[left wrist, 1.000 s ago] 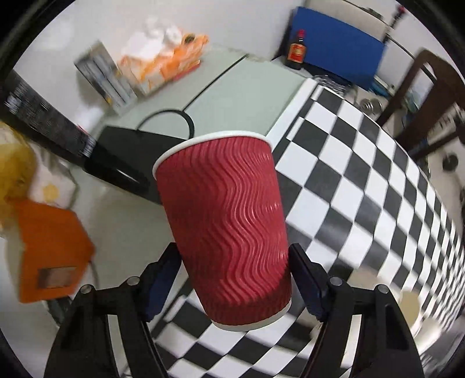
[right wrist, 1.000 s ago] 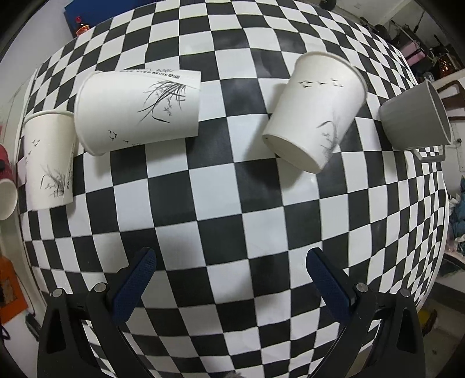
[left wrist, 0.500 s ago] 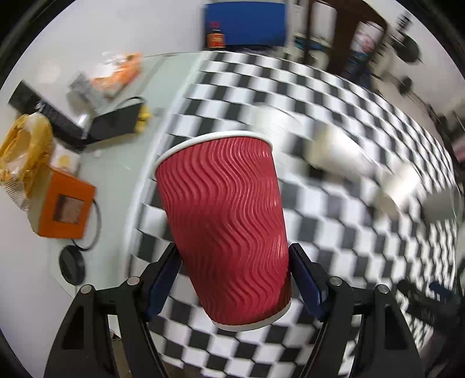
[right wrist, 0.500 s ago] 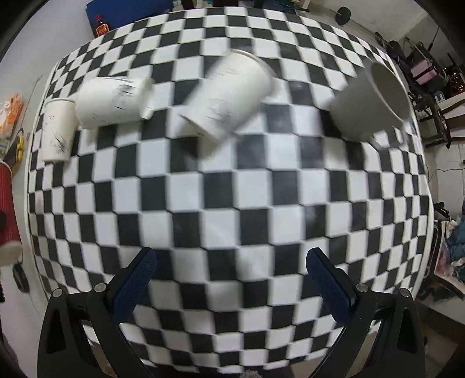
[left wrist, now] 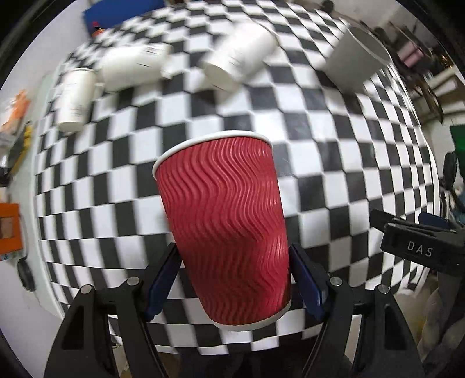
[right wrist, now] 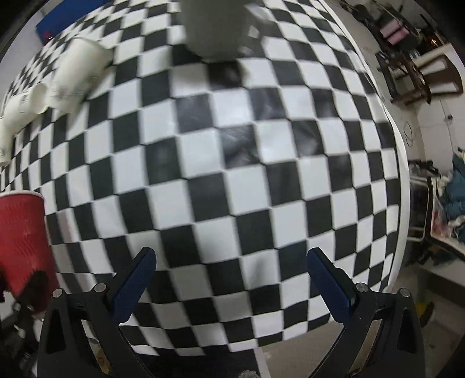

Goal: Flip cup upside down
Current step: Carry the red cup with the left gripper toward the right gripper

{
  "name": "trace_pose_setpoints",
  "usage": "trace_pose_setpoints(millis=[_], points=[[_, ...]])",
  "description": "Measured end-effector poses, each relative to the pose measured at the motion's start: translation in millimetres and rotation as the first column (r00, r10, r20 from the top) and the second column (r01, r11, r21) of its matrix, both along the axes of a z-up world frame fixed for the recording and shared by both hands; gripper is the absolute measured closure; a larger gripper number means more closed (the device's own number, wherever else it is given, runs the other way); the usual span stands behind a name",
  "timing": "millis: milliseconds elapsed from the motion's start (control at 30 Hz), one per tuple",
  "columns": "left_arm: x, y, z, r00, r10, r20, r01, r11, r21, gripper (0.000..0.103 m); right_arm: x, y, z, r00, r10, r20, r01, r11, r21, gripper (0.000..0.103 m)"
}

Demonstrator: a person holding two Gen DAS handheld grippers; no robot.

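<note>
My left gripper (left wrist: 232, 279) is shut on a red ribbed paper cup (left wrist: 226, 224), gripped near its base, its white rim pointing away from me toward the checkered table (left wrist: 334, 162) below. The cup is held in the air above the table's near part. The same red cup shows at the left edge of the right wrist view (right wrist: 23, 241). My right gripper (right wrist: 231, 279) is open and empty above the table's near edge. Its body shows at the right of the left wrist view (left wrist: 418, 247).
Three white paper cups lie on their sides at the far left and middle of the table (left wrist: 72, 99) (left wrist: 133, 64) (left wrist: 238, 55). A grey cup (left wrist: 351, 55) lies at the far right, also at the top of the right wrist view (right wrist: 215, 26). Orange box (left wrist: 8, 229) left of the table.
My left gripper has swung right with the red cup, from over the side counter to over the checkered table. My right gripper has moved right and nearer the table edge.
</note>
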State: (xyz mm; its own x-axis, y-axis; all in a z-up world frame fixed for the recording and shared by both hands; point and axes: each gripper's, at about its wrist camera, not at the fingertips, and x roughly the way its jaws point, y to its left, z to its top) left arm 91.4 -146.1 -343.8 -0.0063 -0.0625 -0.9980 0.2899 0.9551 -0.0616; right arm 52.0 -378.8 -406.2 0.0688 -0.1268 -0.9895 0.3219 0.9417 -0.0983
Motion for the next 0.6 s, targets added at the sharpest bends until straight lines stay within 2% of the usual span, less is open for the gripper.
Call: trace_pose_setpoints(millis=[233, 467, 600], points=[[-3.9, -38.2, -36.8, 0.997, -0.051, -0.056, 0.051, 0.999, 0.004, 0.03, -19.9, -32.8, -16.3, 0.998, -0.058, -0.021, 0.058, 0.998, -0.004, 0.0], [-1.1, -46.4, -54.5, 0.995, -0.053, -0.079, 0.054, 0.999, 0.006, 0.029, -31.5, -49.0, -28.6, 0.998, -0.066, -0.023, 0.066, 0.998, -0.002, 0.0], [-0.1, -54.8, -65.3, 0.994, -0.038, -0.102, 0.039, 0.999, 0.008, 0.029, -28.8, -42.5, -23.5, 0.997, -0.069, -0.018, 0.069, 0.998, 0.0, 0.0]])
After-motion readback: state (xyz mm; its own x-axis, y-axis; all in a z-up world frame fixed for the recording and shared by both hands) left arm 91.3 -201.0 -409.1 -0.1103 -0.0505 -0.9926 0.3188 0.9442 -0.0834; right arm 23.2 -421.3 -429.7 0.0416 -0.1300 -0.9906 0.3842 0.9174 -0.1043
